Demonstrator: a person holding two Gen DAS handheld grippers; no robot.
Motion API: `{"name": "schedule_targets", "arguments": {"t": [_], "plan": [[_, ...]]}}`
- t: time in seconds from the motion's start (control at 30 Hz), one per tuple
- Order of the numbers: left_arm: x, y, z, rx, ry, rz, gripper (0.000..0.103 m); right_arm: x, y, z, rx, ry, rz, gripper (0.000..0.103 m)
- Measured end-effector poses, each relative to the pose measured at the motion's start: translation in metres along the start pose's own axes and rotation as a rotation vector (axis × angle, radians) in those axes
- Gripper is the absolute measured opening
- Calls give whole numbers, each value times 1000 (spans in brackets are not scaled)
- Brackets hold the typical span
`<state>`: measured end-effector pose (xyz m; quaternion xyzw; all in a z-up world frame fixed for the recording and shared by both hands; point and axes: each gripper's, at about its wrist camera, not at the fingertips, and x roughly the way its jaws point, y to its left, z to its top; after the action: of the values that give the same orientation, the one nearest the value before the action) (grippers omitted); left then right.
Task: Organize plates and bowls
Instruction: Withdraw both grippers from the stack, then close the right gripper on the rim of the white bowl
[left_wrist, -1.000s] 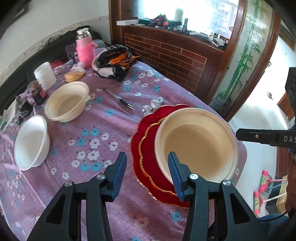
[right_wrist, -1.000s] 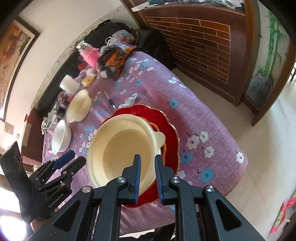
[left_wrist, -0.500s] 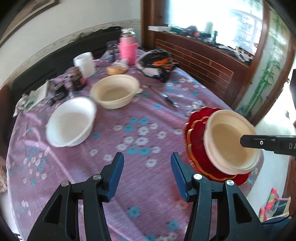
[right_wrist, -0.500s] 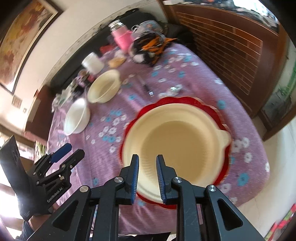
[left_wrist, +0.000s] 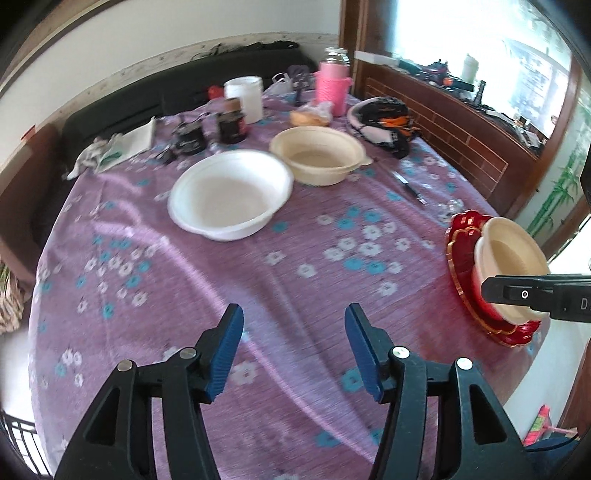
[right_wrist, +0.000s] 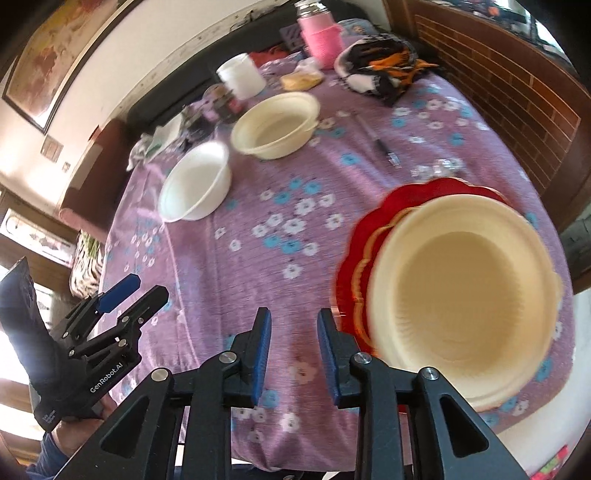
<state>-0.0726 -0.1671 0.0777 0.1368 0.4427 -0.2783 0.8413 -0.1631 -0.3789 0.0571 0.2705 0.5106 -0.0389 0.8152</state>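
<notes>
My left hand-held gripper (left_wrist: 293, 349) is spread, empty, over bare cloth; right hand-held gripper (right_wrist: 294, 338) partly spread, also empty, just beside the cream bowl (right_wrist: 463, 291) on the red plate (right_wrist: 349, 258) at desk edge. Next, I reckon: white bowl (left_wrist: 231, 194), approach low, pinch near rim. Second cream bowl (left_wrist: 319, 155) just behind. Purple floral desk (left_wrist: 207, 273), clutter w/ pink flask (left_wrist: 331, 86) far back, window beyond.

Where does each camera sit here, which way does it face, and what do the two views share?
Left wrist: on the left gripper, facing across the table at the white bowl; its fingers show, open.
Right wrist: on the right gripper, above the table edge beside the red plate; its fingers show, open.
Shared: both bowls, plate, pink bottle.
</notes>
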Motion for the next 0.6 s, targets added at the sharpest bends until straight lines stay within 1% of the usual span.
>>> {"name": "schedule_targets", "arguments": {"t": [0.13, 0.17, 0.23, 0.37, 0.6], "plan": [[-2, 25, -10, -32, 12, 31, 58, 16, 20, 6, -12, 25, 28, 30], [-3, 32, -13, -41, 17, 40, 58, 22, 25, 10, -10, 33, 37, 33], [-4, 43, -19, -52, 24, 53, 59, 30, 34, 17, -6, 41, 52, 35], [-5, 66, -31, -84, 40, 79, 59, 51, 57, 45, -24, 43, 70, 36], [-8, 100, -51, -141, 63, 120, 59, 101, 76, 101, 19, 58, 70, 37]]}}
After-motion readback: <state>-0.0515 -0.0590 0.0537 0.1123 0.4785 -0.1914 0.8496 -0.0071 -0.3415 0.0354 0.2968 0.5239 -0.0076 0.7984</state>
